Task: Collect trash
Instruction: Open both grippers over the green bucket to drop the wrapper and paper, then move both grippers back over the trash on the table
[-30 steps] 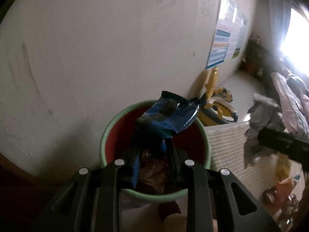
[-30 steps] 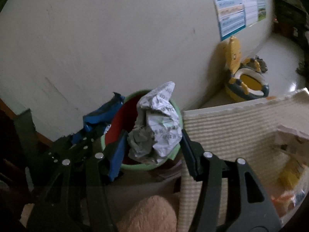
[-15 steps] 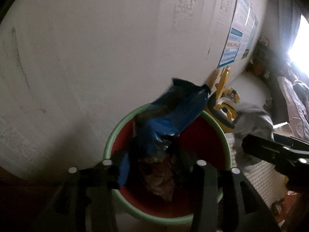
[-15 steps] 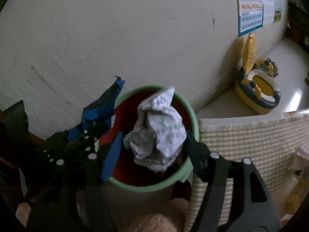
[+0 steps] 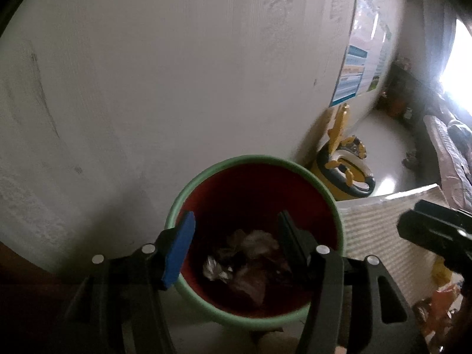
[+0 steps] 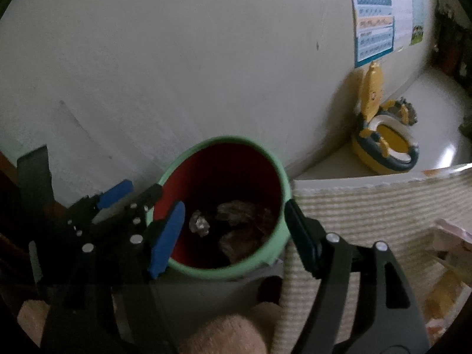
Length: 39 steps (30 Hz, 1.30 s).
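Note:
A red bin with a green rim point(image 5: 253, 160) stands against the white wall; it also shows in the right wrist view point(image 6: 283, 177). Crumpled trash point(image 5: 247, 262) lies at its bottom, with a shiny foil scrap point(image 6: 200, 224) among it. My left gripper point(image 5: 236, 242) is open and empty over the bin's mouth. My right gripper point(image 6: 233, 230) is open and empty over the bin, just right of the left gripper point(image 6: 129, 194). The right gripper's tip shows in the left wrist view point(image 5: 433, 230).
A striped woven mat point(image 6: 368, 206) lies right of the bin, with litter on it point(image 5: 436, 303). A yellow child's potty point(image 6: 383, 138) stands by the wall under a poster point(image 6: 374, 29). A plush toy point(image 6: 230, 333) lies below the right gripper.
Both grippers have opened. The blue wrapper from the left gripper and the crumpled paper from the right gripper have dropped into the bin.

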Each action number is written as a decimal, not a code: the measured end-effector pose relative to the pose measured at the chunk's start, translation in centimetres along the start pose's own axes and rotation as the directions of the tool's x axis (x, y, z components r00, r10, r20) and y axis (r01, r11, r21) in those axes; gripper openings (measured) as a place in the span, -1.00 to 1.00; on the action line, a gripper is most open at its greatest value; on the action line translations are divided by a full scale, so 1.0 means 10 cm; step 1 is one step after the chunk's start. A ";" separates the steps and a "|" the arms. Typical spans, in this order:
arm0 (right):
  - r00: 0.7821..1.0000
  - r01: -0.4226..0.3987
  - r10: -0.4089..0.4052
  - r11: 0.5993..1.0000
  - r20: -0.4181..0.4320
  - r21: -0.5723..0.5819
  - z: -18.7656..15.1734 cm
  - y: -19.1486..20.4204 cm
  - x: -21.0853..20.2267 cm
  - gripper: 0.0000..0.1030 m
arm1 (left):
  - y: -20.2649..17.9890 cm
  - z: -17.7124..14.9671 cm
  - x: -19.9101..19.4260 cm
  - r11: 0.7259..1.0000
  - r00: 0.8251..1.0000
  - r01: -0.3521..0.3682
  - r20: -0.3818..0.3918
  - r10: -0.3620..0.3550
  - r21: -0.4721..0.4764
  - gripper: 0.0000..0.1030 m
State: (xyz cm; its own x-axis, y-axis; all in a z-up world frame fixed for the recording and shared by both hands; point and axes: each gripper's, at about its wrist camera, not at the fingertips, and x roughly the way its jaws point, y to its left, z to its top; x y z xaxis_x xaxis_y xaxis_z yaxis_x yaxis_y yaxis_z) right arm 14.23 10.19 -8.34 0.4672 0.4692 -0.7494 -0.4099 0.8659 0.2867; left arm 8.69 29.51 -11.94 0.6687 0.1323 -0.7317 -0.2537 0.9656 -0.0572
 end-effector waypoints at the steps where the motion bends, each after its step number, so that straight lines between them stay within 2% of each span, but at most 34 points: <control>1: 1.000 0.002 -0.003 1.000 0.003 0.004 -0.06 -0.03 -0.10 0.32 | -0.02 -0.02 -0.04 1.000 1.000 0.006 0.003 -0.006 0.003 0.07; 7: 0.999 0.030 -0.032 0.998 0.025 0.049 -0.45 -0.27 -0.67 0.33 | -0.42 -0.18 -0.26 0.995 0.997 0.081 -0.008 -0.081 0.056 0.07; 11: 0.995 0.080 -0.086 0.993 0.058 0.091 -0.69 -0.51 -1.03 0.32 | -0.79 -0.32 -0.46 0.983 0.989 0.150 -0.013 -0.149 0.104 0.07; 15: 0.980 0.171 -0.182 0.977 0.080 0.124 -0.97 -0.78 -1.37 0.33 | -1.15 -0.45 -0.59 0.961 0.976 0.218 -0.025 -0.217 0.171 0.07; 18: 0.960 0.251 -0.266 0.956 0.090 0.150 -1.17 -1.01 -1.57 0.32 | -1.40 -0.56 -0.64 0.943 0.964 0.264 -0.050 -0.259 0.202 0.07; 26: 0.939 0.305 -0.338 0.906 0.068 0.293 -1.56 -1.61 -1.93 0.33 | -1.90 -0.90 -0.85 0.890 0.931 0.365 -0.096 -0.352 0.274 0.07; 29: 0.932 0.328 -0.360 0.890 0.045 0.316 -1.70 -1.78 -2.01 0.32 | -1.99 -0.99 -0.90 0.883 0.924 0.381 -0.108 -0.366 0.273 0.07; 36: 0.922 0.374 -0.385 0.855 -0.042 0.360 -2.10 -2.08 -2.03 0.33 | -2.20 -1.15 -0.89 0.880 0.943 0.332 -0.123 -0.308 0.340 0.07; 39: 0.912 0.403 -0.403 0.835 -0.083 0.374 -2.28 -2.19 -2.07 0.32 | -2.24 -1.19 -0.88 0.872 0.941 0.337 -0.143 -0.306 0.356 0.07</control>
State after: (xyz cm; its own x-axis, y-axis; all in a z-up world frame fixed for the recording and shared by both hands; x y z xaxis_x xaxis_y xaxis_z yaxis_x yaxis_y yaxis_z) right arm -4.34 -22.45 -12.75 0.5259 0.0647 -0.8481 0.1392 0.9771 0.1608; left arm 0.14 4.05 -12.30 0.6069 -0.2029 -0.7684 0.2531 0.9659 -0.0551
